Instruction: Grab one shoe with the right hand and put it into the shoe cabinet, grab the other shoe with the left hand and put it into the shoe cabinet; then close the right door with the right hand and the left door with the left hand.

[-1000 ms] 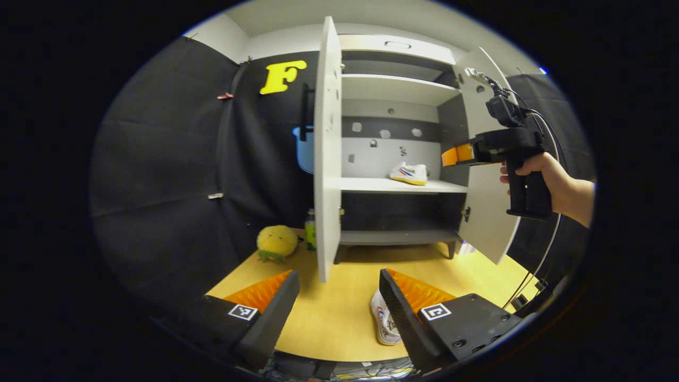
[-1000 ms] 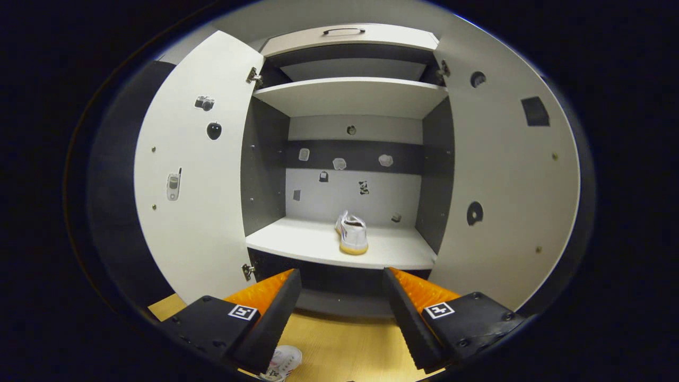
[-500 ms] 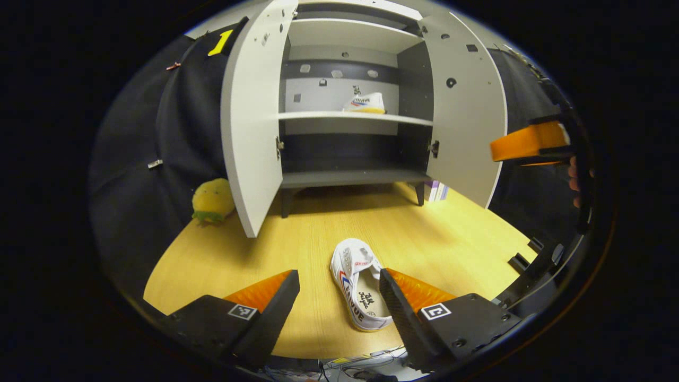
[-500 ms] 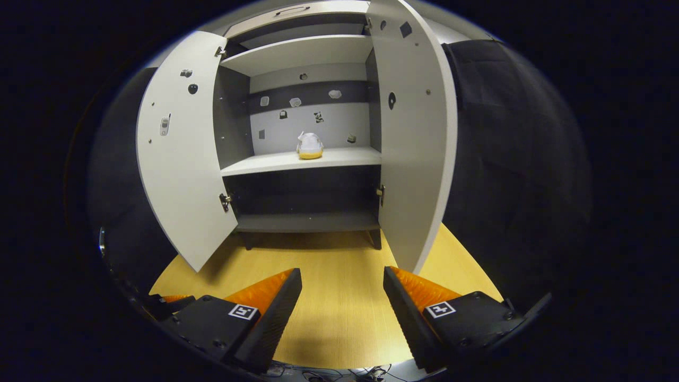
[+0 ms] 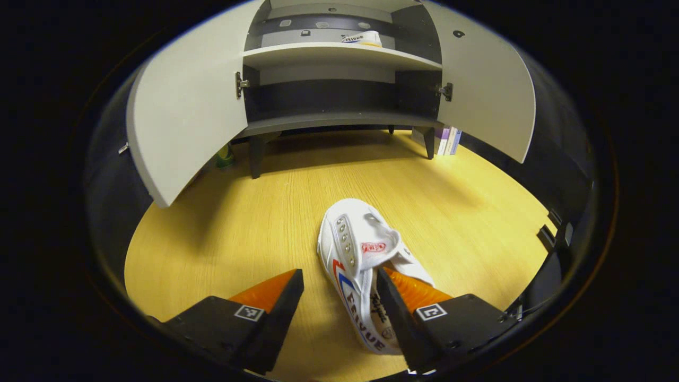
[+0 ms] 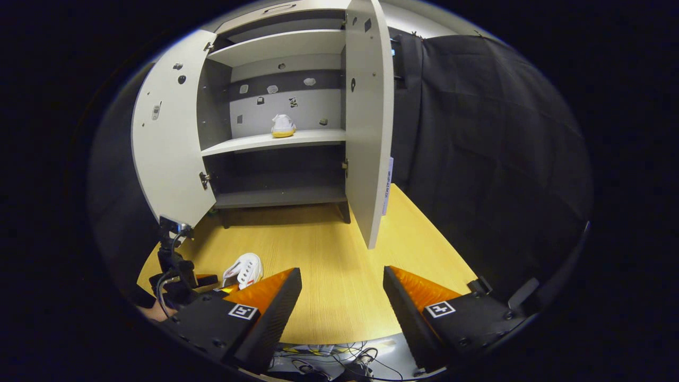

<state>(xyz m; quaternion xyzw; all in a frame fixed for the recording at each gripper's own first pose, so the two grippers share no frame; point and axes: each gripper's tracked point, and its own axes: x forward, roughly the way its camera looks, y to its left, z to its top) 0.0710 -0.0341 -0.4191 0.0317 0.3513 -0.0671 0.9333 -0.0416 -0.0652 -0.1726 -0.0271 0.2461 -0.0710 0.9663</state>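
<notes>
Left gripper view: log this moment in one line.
left tongs open, straddling floor shoe | right tongs open, empty | other shoe shelved | both doors open

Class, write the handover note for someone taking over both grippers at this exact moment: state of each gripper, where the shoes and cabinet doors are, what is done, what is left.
Left gripper: open, low over the wooden floor, straddling the second shoe, not yet gripping.
Right gripper: open, empty, back from the cabinet.
First shoe sits on the middle shelf: done.
Left door and right door both open.
Left to do: grip the floor shoe, shelve it, close right door, then left.
</notes>
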